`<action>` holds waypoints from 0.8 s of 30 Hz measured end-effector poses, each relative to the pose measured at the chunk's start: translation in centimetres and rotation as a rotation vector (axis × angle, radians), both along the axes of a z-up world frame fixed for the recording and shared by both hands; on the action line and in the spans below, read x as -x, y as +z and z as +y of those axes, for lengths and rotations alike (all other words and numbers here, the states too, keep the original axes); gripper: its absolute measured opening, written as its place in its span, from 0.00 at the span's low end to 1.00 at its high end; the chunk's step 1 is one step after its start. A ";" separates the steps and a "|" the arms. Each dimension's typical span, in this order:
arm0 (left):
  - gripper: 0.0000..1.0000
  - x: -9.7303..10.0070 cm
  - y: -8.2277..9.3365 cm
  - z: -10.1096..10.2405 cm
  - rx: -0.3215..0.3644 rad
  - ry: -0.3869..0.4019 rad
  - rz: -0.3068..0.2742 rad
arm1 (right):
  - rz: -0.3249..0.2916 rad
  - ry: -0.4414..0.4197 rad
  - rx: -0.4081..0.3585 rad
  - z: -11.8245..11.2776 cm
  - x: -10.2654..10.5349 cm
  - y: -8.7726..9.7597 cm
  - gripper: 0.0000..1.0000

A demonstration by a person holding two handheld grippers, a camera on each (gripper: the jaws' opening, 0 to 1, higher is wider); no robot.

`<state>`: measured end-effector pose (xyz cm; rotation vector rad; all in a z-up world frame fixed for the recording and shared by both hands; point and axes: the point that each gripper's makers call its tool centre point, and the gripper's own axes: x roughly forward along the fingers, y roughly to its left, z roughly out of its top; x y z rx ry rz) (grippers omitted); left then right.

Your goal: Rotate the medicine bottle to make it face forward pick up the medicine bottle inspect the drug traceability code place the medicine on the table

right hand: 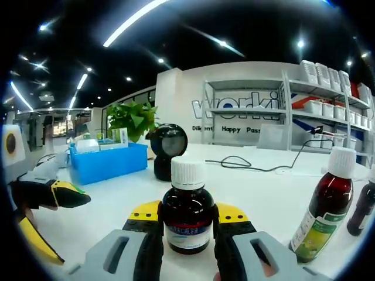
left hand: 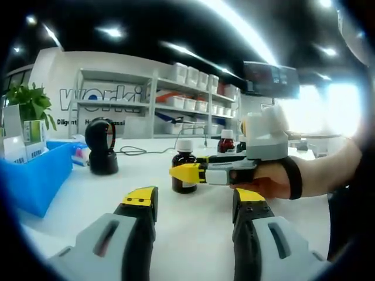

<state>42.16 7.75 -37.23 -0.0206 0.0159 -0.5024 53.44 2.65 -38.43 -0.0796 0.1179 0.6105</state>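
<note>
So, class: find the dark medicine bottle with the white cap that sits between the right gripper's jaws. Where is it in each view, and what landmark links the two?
Left gripper view: the medicine bottle stands at centre on the white table, gripped by the right gripper entering from the right.
Right gripper view: the bottle is bottom centre, between the jaws.
Shared landmark: the black scanner.

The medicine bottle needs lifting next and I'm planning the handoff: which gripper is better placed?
Right. The right gripper already has its jaws either side of the medicine bottle; the left gripper is open, short of it.
</note>
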 end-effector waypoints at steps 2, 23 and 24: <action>0.42 0.0 0.0 0.0 0.001 0.002 0.002 | 0.025 0.019 0.025 0.1 0.0 0.0 0.29; 0.43 -0.2 0.7 0.5 0.052 0.029 -0.007 | 0.040 0.220 -0.010 -0.8 0.7 2.7 0.43; 0.43 -0.3 0.7 0.6 0.054 0.034 -0.006 | 0.042 0.237 -0.009 -0.8 0.8 2.8 0.42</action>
